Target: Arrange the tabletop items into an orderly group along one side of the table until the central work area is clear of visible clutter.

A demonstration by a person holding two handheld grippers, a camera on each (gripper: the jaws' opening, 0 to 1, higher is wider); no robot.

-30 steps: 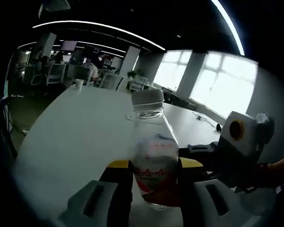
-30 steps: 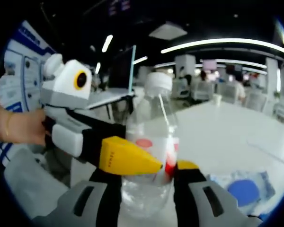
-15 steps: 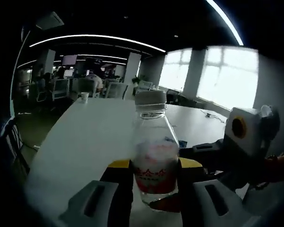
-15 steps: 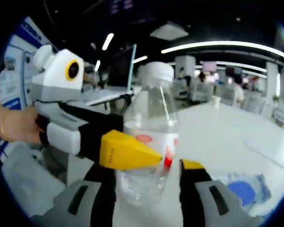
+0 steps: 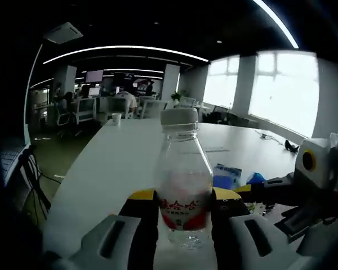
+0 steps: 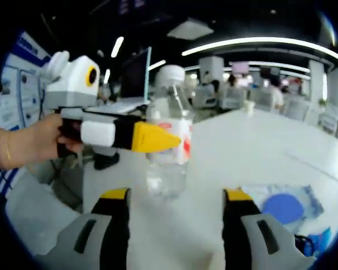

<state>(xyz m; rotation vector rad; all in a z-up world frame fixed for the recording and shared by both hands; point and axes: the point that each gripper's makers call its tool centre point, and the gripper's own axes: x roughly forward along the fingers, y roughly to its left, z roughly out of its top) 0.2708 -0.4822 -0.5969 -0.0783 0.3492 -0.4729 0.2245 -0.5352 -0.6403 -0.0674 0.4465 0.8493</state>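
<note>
A clear plastic water bottle (image 5: 183, 188) with a white cap and a red label stands upright between my left gripper's (image 5: 184, 197) yellow-tipped jaws, which are shut on its lower body. In the right gripper view the same bottle (image 6: 168, 152) is ahead of centre, with the left gripper (image 6: 166, 140) reaching in from the left, held by a hand (image 6: 22, 147). My right gripper (image 6: 176, 197) stands open, its jaws wide apart and short of the bottle, touching nothing. In the left gripper view the right gripper (image 5: 259, 202) is at the lower right.
The long white table (image 5: 107, 163) stretches away toward chairs and people at the back. A blue and white packet (image 6: 283, 207) lies on it to the right of the bottle, also the packet (image 5: 226, 173). A paper cup (image 5: 117, 118) stands far down the table.
My right gripper's jaws, which were around the bottle, have spread and drawn back from it. The left gripper keeps hold of the bottle.
</note>
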